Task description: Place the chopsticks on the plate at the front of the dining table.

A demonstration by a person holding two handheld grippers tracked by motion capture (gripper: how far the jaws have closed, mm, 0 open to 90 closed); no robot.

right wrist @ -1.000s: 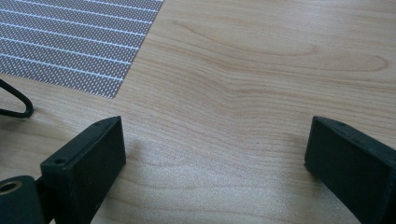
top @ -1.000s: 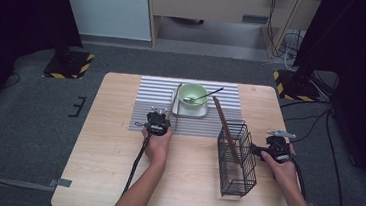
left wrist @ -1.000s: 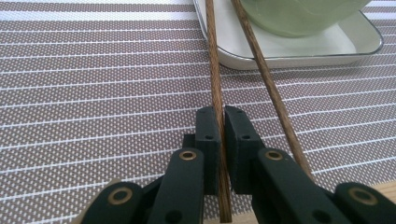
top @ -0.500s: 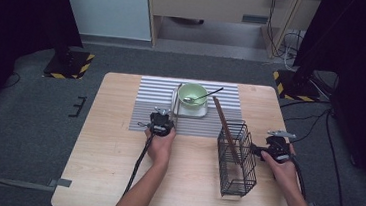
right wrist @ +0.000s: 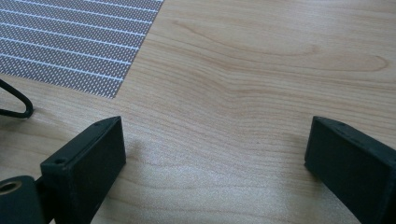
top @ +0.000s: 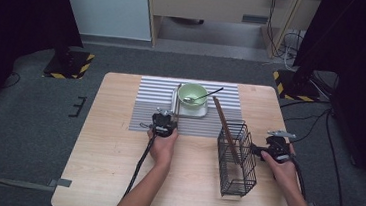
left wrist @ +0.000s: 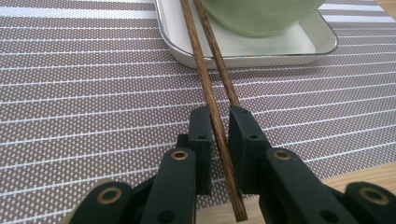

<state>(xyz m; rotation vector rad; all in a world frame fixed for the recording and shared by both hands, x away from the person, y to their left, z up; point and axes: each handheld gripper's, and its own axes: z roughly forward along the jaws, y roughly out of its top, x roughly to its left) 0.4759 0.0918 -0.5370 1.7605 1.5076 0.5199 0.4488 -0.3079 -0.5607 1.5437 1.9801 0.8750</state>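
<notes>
1. While the left gripper [left wrist: 220, 116] lies low over the mat [left wrist: 93, 93], its jaws stand narrow, having just eased apart a little. One chopstick runs between them, against both pads.
2. Both chopsticks [left wrist: 205, 70] slant from the jaws up onto the tray [left wrist: 261, 58], their far ends resting on its rim beside the bowl [left wrist: 261, 18]. The second chopstick ends at the tip of one jaw.
3. From the high view, a spoon [top: 204, 96] lies in the bowl, and the left gripper sits just in front of the tray.
4. A wire rack [top: 236, 158] stands on the table [top: 105, 166], between the hands, with a brown stick [top: 226, 129] leaning out of it.
5. The right gripper [right wrist: 215, 135] is wide open over bare wood, nothing between its jaws; in the high view it points at the rack's side, near it.
6. Hidden or unclear: the bowl is cut off by the top edge of the left gripper view. The chopsticks are barely visible from above. A dark curved wire [right wrist: 14, 102] at the right gripper view's edge cannot be identified.
</notes>
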